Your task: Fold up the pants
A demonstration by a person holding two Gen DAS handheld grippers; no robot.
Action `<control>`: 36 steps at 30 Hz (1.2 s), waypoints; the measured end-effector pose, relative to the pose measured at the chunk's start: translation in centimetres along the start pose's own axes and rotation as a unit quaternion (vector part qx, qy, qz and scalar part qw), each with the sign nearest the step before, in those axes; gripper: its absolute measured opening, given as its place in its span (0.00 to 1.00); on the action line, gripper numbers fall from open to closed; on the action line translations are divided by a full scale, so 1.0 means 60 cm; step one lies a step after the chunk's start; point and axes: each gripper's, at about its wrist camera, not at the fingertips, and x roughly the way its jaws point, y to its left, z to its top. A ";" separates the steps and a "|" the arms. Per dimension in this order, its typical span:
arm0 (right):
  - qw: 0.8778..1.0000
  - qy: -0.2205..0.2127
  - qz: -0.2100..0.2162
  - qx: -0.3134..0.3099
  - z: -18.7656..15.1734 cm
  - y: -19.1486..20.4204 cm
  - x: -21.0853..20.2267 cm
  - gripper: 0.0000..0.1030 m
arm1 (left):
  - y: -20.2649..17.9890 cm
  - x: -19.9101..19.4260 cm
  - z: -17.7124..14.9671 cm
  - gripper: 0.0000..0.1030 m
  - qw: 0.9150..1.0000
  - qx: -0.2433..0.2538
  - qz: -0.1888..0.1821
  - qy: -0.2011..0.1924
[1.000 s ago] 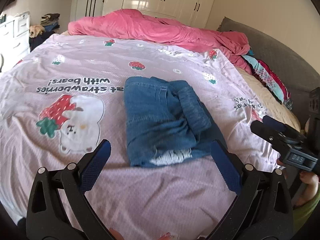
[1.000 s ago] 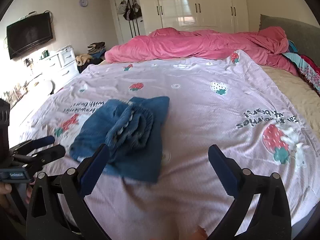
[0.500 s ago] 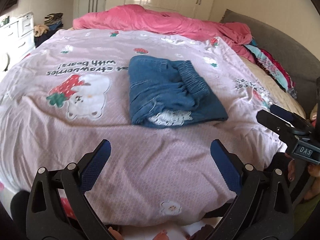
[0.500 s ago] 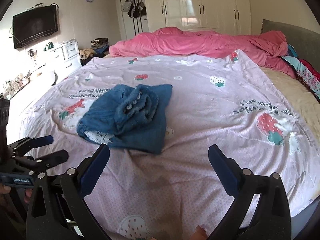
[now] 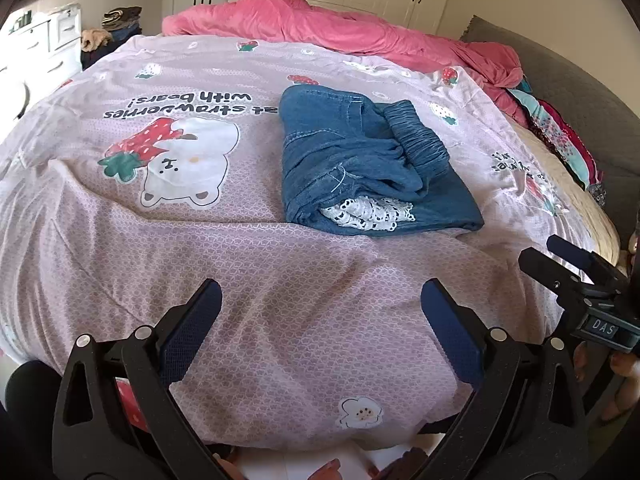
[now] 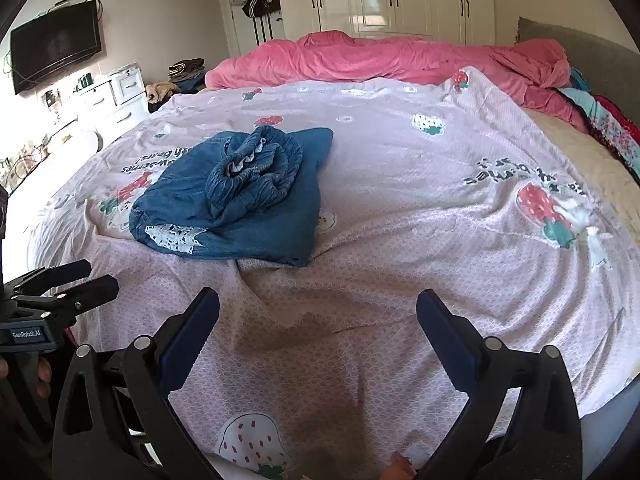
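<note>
Both of my tools have drawn back toward the foot of the bed since a second ago, so the folded pants point(image 5: 372, 172) now lie farther off, well apart from either; my left hand-held gripper point(image 5: 318, 326) hangs with its jaws spread wide, holding nothing; my right hand-held gripper point(image 6: 318, 328) is likewise spread and empty; the pants rest on the pink strawberry bedsheet point(image 5: 280, 280), white lace showing at their near edge.
</note>
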 end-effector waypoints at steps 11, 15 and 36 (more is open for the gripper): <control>1.000 0.005 0.000 0.004 -0.002 -0.004 0.005 0.96 | 0.003 0.002 0.000 0.91 1.000 -0.001 0.002 0.000; 1.000 0.006 0.000 0.005 -0.003 -0.005 0.005 0.96 | 0.003 -0.001 0.000 0.91 1.000 -0.002 0.003 -0.002; 1.000 0.008 0.003 0.005 -0.001 0.000 0.001 0.96 | 0.003 -0.011 0.005 0.91 1.000 0.000 0.008 -0.003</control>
